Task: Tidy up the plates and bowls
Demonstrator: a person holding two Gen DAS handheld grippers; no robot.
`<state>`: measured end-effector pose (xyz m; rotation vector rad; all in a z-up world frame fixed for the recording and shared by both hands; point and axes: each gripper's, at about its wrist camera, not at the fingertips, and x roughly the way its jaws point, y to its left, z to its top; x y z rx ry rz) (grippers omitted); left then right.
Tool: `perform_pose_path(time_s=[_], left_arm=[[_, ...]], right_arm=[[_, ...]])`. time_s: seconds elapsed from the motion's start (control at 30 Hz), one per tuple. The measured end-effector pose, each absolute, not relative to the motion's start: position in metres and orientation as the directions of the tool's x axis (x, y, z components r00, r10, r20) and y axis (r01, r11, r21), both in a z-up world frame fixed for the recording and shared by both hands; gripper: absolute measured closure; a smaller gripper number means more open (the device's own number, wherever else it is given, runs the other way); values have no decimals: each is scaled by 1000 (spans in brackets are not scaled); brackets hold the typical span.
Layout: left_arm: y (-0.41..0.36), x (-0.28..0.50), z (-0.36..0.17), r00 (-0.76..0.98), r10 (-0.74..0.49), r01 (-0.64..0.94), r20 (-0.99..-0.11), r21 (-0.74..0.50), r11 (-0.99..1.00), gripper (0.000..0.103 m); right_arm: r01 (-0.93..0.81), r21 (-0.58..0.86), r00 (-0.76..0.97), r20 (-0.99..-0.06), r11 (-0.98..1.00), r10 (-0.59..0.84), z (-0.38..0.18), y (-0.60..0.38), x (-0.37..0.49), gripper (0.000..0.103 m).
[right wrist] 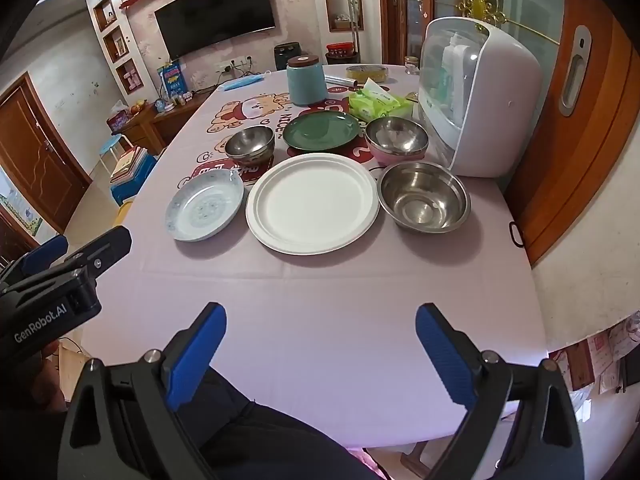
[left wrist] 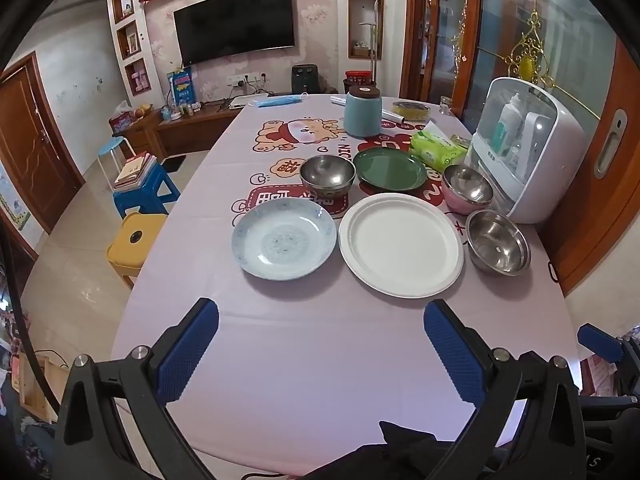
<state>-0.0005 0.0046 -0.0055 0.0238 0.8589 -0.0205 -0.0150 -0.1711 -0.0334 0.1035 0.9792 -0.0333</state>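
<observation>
At twelve o'clock on the bench sits the white plate; with both left tongs and right tongs wide and empty, I'd nest the steel bowl first.

Shiny steel bowl, glossy tablecloth

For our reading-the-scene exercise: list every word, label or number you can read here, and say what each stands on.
"GenRobot.AI": on the left hand-held gripper, seen from the right wrist.
"NICE": on the tablecloth.
Large red tablecloth characters: shapes show, partly covered, not readable.
Green wipes pack, dispenser bottles, blue poster: too small or blurred.
</observation>
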Motion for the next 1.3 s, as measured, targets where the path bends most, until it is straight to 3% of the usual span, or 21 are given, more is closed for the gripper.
perform_pose_path(time_s=[0.93, 1.3], left_arm=[[2, 24, -2, 620, -34, 20, -784, -28, 999, 1], [21, 38, -9, 571, -27, -46, -820, -65, 997, 1]], right_arm=[[72, 118, 553, -831, 990, 59, -36, -185, 8, 7], [-2, 106, 648, -757, 994, 82, -13, -187, 8, 7]])
